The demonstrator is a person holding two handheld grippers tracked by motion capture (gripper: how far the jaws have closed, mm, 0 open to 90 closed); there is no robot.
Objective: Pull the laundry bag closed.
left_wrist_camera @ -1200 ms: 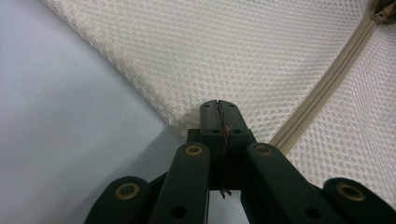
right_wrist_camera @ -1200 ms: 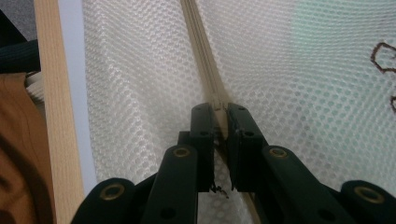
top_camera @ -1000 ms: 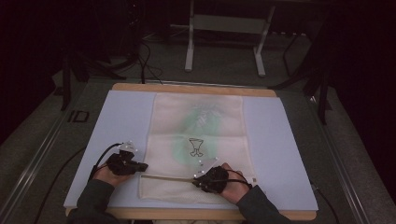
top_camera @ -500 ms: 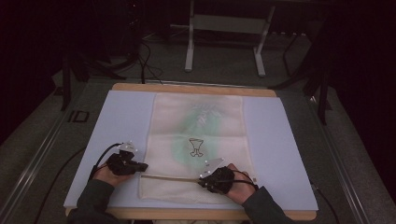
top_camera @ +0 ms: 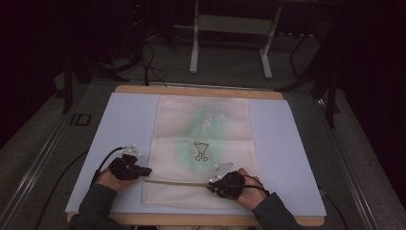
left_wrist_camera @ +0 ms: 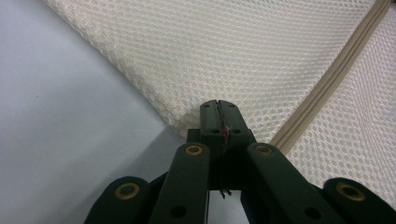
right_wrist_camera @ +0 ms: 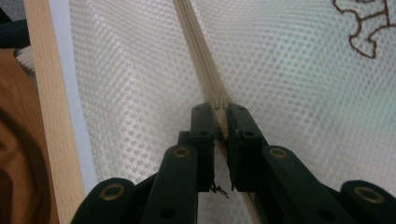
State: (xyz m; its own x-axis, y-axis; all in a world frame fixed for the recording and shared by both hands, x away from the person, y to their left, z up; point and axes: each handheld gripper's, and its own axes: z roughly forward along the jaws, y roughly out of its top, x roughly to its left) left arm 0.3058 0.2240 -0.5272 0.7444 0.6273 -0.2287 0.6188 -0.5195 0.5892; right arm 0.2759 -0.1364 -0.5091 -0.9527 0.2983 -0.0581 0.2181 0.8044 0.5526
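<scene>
A cream mesh bag (top_camera: 206, 139) lies flat on the pale mat, with something green inside it and a brown-outlined figure (top_camera: 202, 151) showing through. A beige zipper (top_camera: 177, 182) runs across its near end. My left gripper (top_camera: 146, 171) is shut on the bag's left edge right by the zipper's end; in the left gripper view its jaws (left_wrist_camera: 219, 105) meet on the mesh (left_wrist_camera: 233, 46) beside the zipper (left_wrist_camera: 336, 70). My right gripper (top_camera: 210, 184) is shut on the zipper; in the right gripper view the tips (right_wrist_camera: 219, 108) pinch the zipper (right_wrist_camera: 196, 37).
The pale blue mat (top_camera: 124, 124) covers a wooden table whose edge (top_camera: 191, 90) shows at the far side and, in the right gripper view, close to my hand (right_wrist_camera: 44, 116). Metal stand legs (top_camera: 194, 43) and cables lie on the dark floor behind.
My right gripper has slid a little to the right along the zipper. The left gripper and the bag have stayed put.
</scene>
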